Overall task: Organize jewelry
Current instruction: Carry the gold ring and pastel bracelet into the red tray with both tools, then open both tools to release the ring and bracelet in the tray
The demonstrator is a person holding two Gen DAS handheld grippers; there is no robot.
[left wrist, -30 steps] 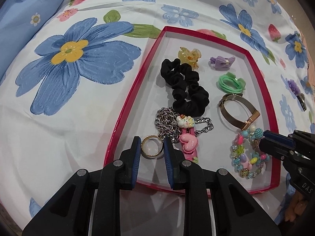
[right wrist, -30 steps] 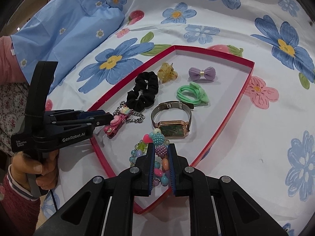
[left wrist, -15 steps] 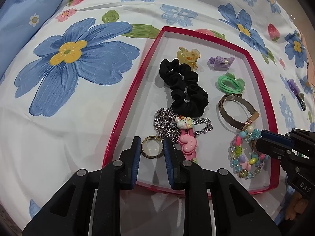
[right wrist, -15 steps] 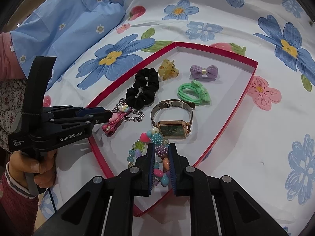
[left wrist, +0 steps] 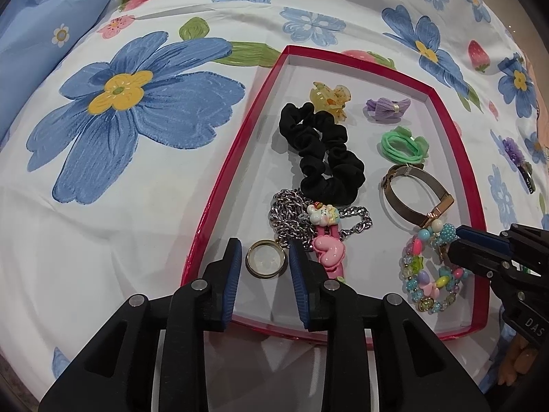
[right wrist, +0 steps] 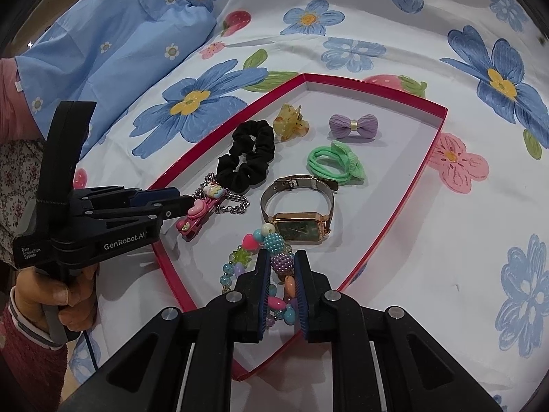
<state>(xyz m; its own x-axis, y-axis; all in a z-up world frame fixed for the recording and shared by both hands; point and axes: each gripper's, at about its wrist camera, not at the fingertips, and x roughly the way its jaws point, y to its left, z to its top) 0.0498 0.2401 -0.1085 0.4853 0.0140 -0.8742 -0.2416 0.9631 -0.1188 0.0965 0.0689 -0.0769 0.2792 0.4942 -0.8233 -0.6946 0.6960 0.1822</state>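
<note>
A red-rimmed tray (left wrist: pixel 240 137) (right wrist: pixel 394 213) lies on a flowered bedsheet and holds the jewelry. My left gripper (left wrist: pixel 264 257) is open around a gold ring (left wrist: pixel 266 258) that lies flat on the tray floor, without touching it. Beside it are a pink charm clip (left wrist: pixel 327 247) (right wrist: pixel 195 214) and a silver chain (left wrist: pixel 288 216). My right gripper (right wrist: pixel 283 267) is shut on a colourful bead bracelet (right wrist: pixel 271 243) (left wrist: pixel 429 274) at the tray's near corner. A black scrunchie (left wrist: pixel 322 158), a watch (right wrist: pixel 302 219), green hair ties (right wrist: pixel 333 163), a purple bow (right wrist: pixel 353 127) and a yellow claw clip (right wrist: pixel 290 123) also lie in the tray.
A blue flowered pillow (right wrist: pixel 113 44) lies at the left. A purple flower clip (left wrist: pixel 518 158) lies on the sheet right of the tray. The hand (right wrist: pixel 58 295) holding the left gripper shows in the right wrist view.
The left gripper has drawn back slightly from the ring, still open around it. The right gripper stays shut on the bead bracelet and has shifted it little.
</note>
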